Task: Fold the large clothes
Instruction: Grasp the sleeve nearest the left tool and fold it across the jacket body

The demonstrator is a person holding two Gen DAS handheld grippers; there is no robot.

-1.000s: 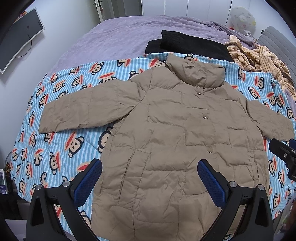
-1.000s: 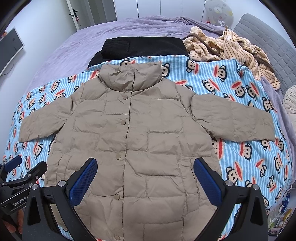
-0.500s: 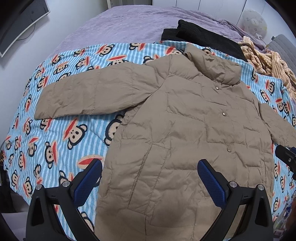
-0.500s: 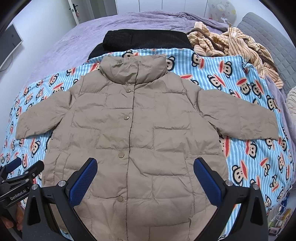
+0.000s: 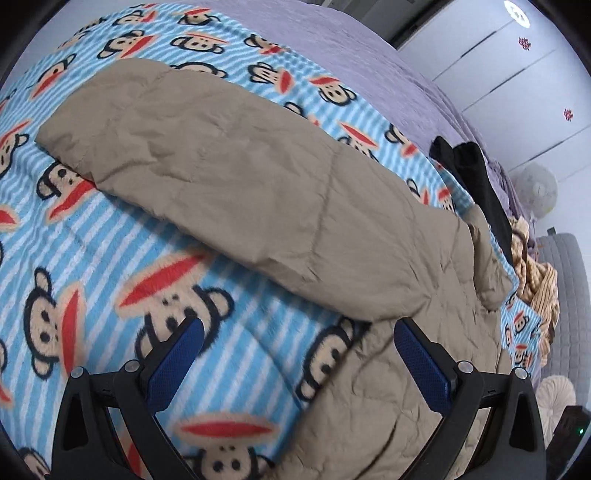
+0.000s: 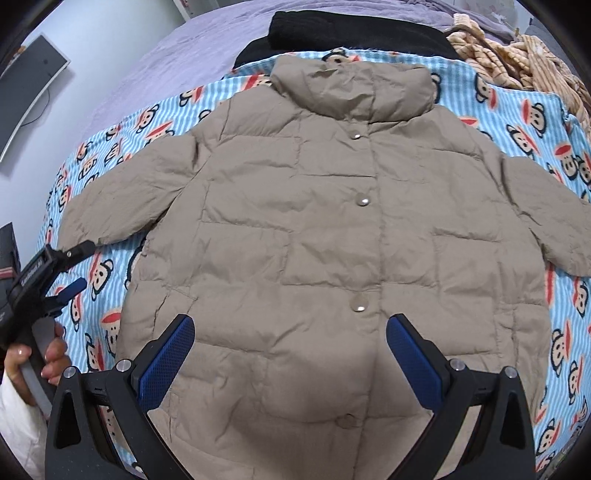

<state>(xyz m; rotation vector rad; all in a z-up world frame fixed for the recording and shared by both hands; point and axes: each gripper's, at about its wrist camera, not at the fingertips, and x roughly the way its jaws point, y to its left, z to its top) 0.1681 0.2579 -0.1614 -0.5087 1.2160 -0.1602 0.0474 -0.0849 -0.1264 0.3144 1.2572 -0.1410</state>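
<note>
Left gripper (image 5: 298, 354) has swung left and dropped close since a second ago; it then looked over the whole coat, now it sits low over the sleeve (image 5: 221, 177), jaws spread wide, nothing between the blue pads (image 5: 173, 365). One pad is over the monkey-print blanket (image 5: 92, 258), the other over the coat side just below the armpit. Right gripper (image 6: 290, 354) also released, jaws wide, hovering above the lower front of the tan puffer coat (image 6: 314, 229); it has closed in slightly, view otherwise much the same.

Coat lies flat, front up, snaps (image 6: 361, 201) closed, collar toward the far side, both sleeves out sideways on the blanket. In the right wrist view the left gripper (image 6: 74, 269) shows at the left edge near the sleeve cuff (image 6: 74, 229), a hand (image 6: 37, 362) on its handle.

Beyond the collar: black garment (image 6: 351, 33), striped tan fabric (image 6: 517, 55) to its right, purple bedspread (image 6: 177, 48) behind. Monitor (image 6: 26, 96) on the wall to the left. Grey padded headboard (image 5: 565, 295) to the far right of the left view.

Bare blanket around the sleeve and along the coat's left side; the blanket's left edge drops off close past the cuff.
</note>
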